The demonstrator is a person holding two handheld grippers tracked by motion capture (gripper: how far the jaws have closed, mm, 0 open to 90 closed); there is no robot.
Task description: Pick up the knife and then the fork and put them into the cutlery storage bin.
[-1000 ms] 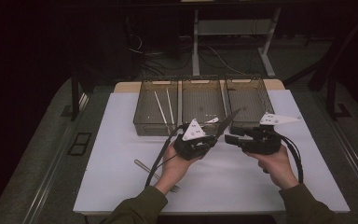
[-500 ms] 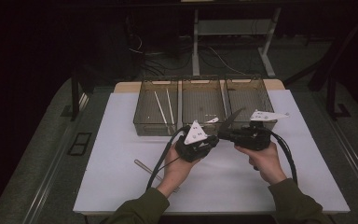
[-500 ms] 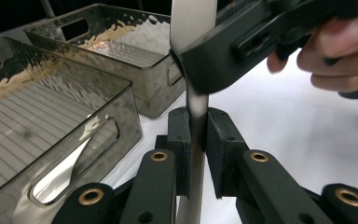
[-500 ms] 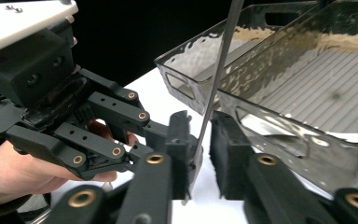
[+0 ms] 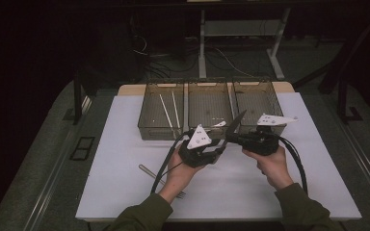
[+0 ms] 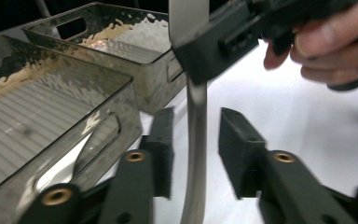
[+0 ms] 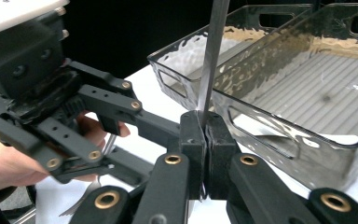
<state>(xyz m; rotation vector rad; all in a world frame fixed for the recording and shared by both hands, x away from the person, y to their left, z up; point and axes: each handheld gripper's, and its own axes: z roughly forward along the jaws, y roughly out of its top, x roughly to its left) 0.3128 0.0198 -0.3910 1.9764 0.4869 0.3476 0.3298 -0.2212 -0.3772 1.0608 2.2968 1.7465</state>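
Metal utensil (image 7: pixel 213 51), thin flat handle, held upright above table (image 5: pixel 125 159) in front of trays (image 5: pixel 207 103). Right hand-held gripper (image 7: pixel 204 140) pinches handle, jaws pressed on it. Left hand-held gripper (image 6: pixel 196 149) spread, handle between jaws, untouched. Judgement: stiff, light, slippery; grip flat faces mid-handle. Fork (image 5: pixel 161 179) on table.

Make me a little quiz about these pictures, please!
1. True or false: the left hand-held gripper is shut on the knife.
2. Which one clamps the knife? A) left hand-held gripper B) right hand-held gripper
3. How many trays stand on the table?
Key: 1 false, its jaws stand open on either side of the knife; 2 B; 3 three.
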